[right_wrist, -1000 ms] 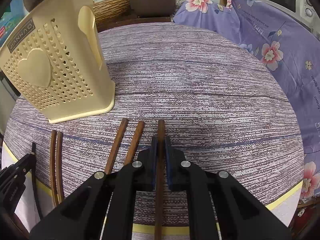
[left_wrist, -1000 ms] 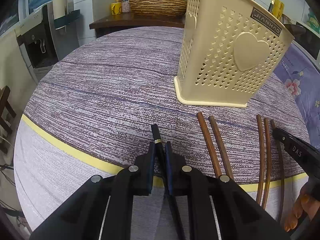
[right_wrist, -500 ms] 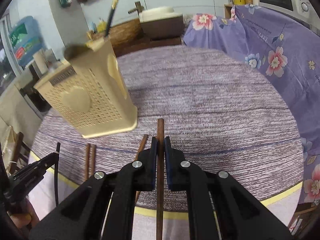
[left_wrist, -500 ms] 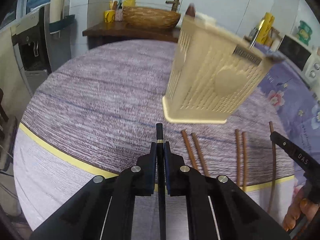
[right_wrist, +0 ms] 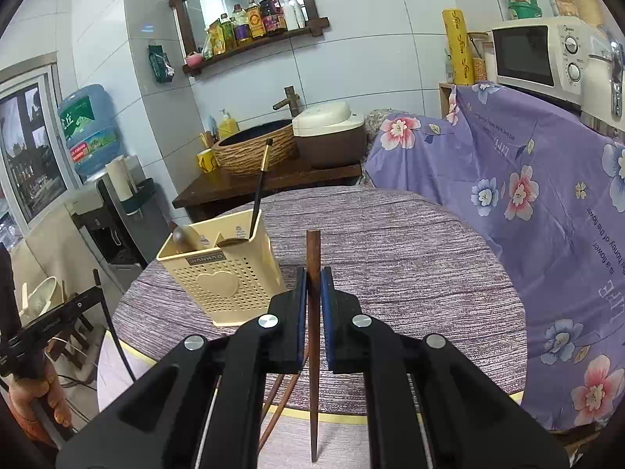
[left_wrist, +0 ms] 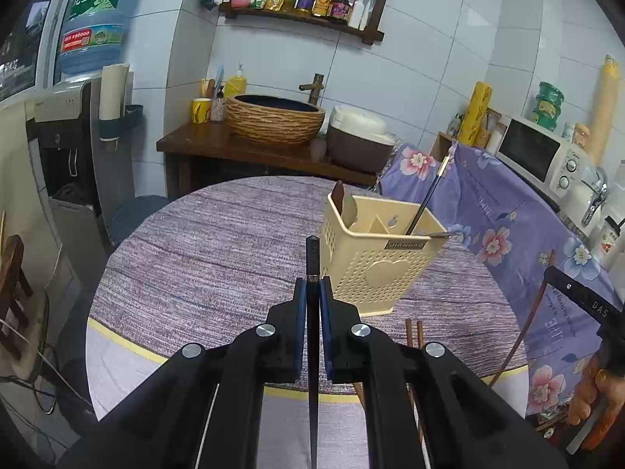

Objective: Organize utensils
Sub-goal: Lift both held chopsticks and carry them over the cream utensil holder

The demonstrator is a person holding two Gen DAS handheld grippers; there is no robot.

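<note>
My left gripper (left_wrist: 312,293) is shut on a black chopstick (left_wrist: 313,258) and holds it high above the table, left of the cream utensil holder (left_wrist: 375,269). My right gripper (right_wrist: 312,285) is shut on a brown chopstick (right_wrist: 313,258), raised above the table, right of the holder (right_wrist: 222,273). The holder contains a black chopstick (right_wrist: 258,191) and a wooden spoon (right_wrist: 183,236). Two brown chopsticks (left_wrist: 413,330) lie on the table in front of the holder, partly hidden by the fingers. The right gripper (left_wrist: 578,297) shows at the right of the left wrist view.
The round table (right_wrist: 410,258) has a purple woven cloth with a yellow border. A purple floral cloth (right_wrist: 547,215) covers furniture to the right. Behind stand a wooden counter with a woven basin (left_wrist: 273,121), a rice cooker (right_wrist: 328,135) and a water dispenser (left_wrist: 70,136).
Both grippers have lifted their chopsticks off the table and risen well above it. The holder now appears lower and farther away, with its open top in view.
</note>
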